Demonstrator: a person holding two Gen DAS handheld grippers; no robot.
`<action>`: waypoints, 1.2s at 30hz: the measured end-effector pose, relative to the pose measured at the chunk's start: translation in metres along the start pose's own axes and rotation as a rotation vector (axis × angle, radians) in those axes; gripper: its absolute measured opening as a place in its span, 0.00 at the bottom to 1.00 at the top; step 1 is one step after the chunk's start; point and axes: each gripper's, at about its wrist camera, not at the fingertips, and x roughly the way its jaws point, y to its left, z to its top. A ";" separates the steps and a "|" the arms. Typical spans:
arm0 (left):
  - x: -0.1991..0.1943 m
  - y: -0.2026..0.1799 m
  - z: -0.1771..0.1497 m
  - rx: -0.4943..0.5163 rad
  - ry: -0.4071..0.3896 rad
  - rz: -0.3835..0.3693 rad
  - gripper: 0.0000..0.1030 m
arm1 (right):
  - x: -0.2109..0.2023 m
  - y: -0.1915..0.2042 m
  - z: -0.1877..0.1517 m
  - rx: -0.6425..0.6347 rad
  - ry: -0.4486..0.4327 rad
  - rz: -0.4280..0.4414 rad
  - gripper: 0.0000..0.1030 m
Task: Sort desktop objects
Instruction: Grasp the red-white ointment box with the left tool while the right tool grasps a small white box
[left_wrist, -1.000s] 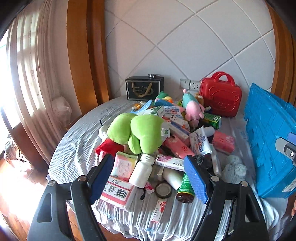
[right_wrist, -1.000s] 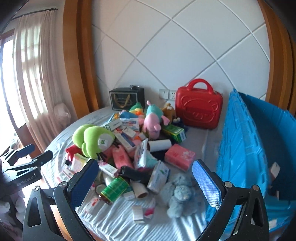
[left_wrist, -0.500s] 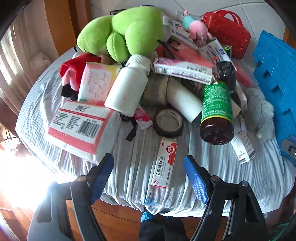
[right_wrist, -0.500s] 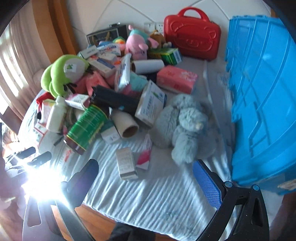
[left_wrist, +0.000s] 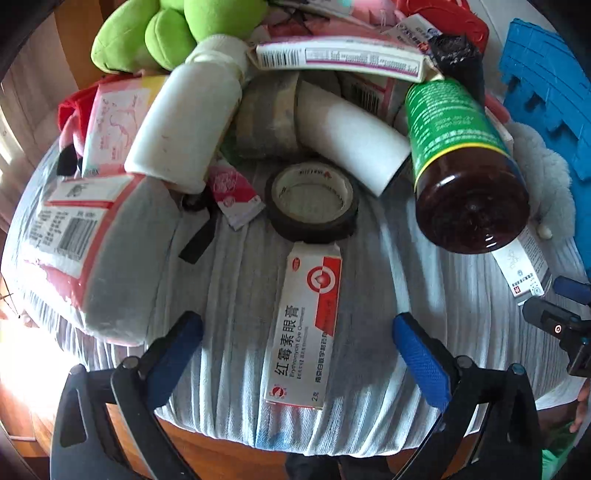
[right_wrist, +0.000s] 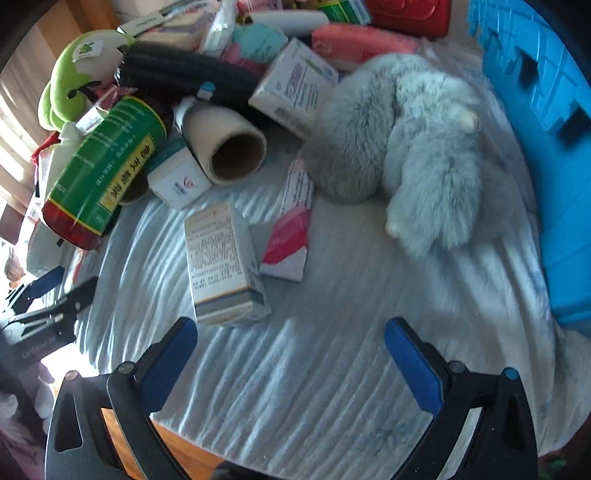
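My left gripper (left_wrist: 297, 328) is open and empty, low over the table's front edge, its fingers on either side of a white and red ointment box (left_wrist: 304, 328). Behind the box lie a roll of black tape (left_wrist: 312, 201), a white bottle (left_wrist: 184, 122) and a brown bottle with a green label (left_wrist: 461, 158). My right gripper (right_wrist: 290, 332) is open and empty above bare cloth. A white medicine box (right_wrist: 221, 262) lies just ahead of its left finger, with a red and white sachet (right_wrist: 290, 225) and a grey plush toy (right_wrist: 410, 147) beyond.
A blue crate (right_wrist: 543, 96) stands on the right. A green plush toy (left_wrist: 177, 29), a tissue pack (left_wrist: 81, 243), a cardboard roll (right_wrist: 225, 144) and several boxes crowd the back. The grey cloth (right_wrist: 332, 369) ends at the table edge near both grippers.
Both grippers have dropped and tilted down toward the table's front edge. The left now straddles the ointment box; the right is closer to the white medicine box. Both stayed open.
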 end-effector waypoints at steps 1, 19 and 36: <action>-0.001 0.000 0.001 -0.005 0.007 -0.007 1.00 | 0.000 0.001 -0.001 -0.003 -0.008 -0.008 1.00; -0.043 -0.005 0.003 -0.014 -0.028 -0.015 0.51 | -0.038 0.017 0.000 -0.050 -0.115 0.074 0.67; -0.118 -0.015 0.038 0.008 -0.191 0.034 0.25 | -0.044 0.030 0.014 -0.107 -0.176 0.102 0.29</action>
